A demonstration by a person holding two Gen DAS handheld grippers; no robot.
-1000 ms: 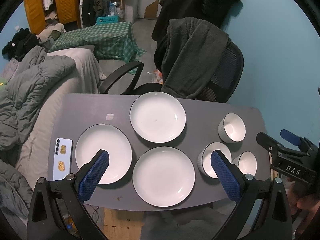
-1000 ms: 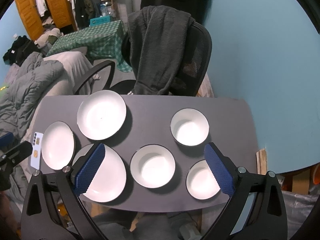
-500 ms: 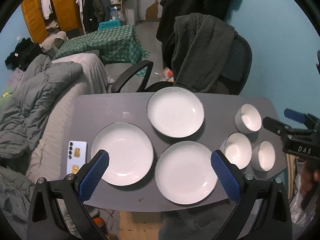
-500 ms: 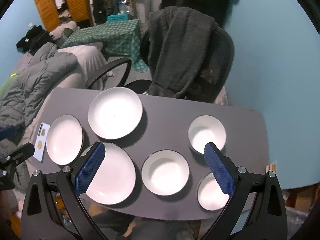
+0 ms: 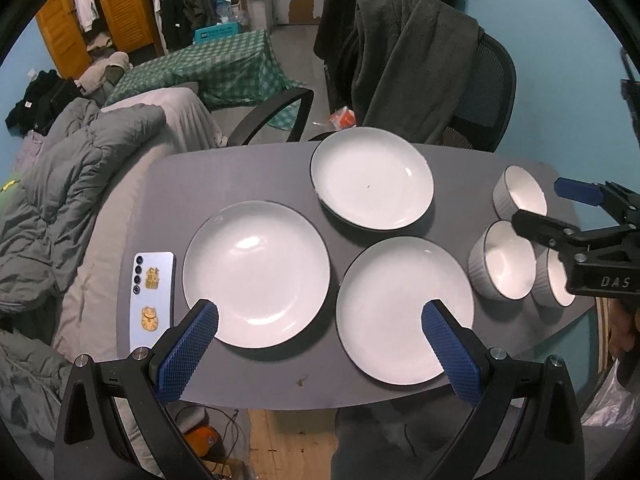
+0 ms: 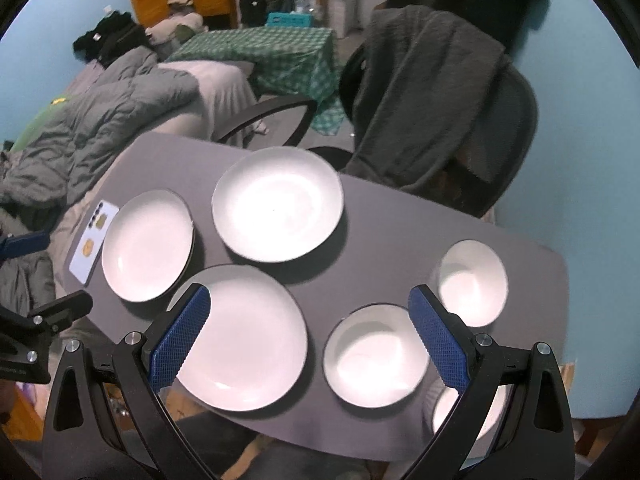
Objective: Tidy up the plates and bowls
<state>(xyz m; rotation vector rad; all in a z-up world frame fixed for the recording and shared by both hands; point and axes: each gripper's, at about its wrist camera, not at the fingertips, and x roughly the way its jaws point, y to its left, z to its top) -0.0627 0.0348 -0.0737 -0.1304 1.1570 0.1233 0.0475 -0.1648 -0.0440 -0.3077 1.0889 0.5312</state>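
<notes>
1. one grey rounded-corner table (image 5: 248, 380) carries all the crockery; a black mesh office chair (image 5: 490, 92) draped with a dark grey fleece stands at its far edge.
2. three white shallow round plates with dark rims, none stacked: far plate (image 5: 372, 178), left plate (image 5: 256, 274), near plate (image 5: 404, 310). left and near plates lie just beside each other.
3. three white ribbed bowls, clustered at the table's right end: far bowl (image 5: 520, 196), middle bowl (image 5: 504, 266), near bowl (image 5: 554, 280), partly hidden.
4. one pale blue phone (image 5: 152, 298) with gold stickers, left of the left plate.
5. left gripper (image 5: 320, 344): jaws spread wide, empty, above the near table edge.
6. right gripper (image 6: 308, 338): jaws spread wide, empty, above the bowls.
</notes>
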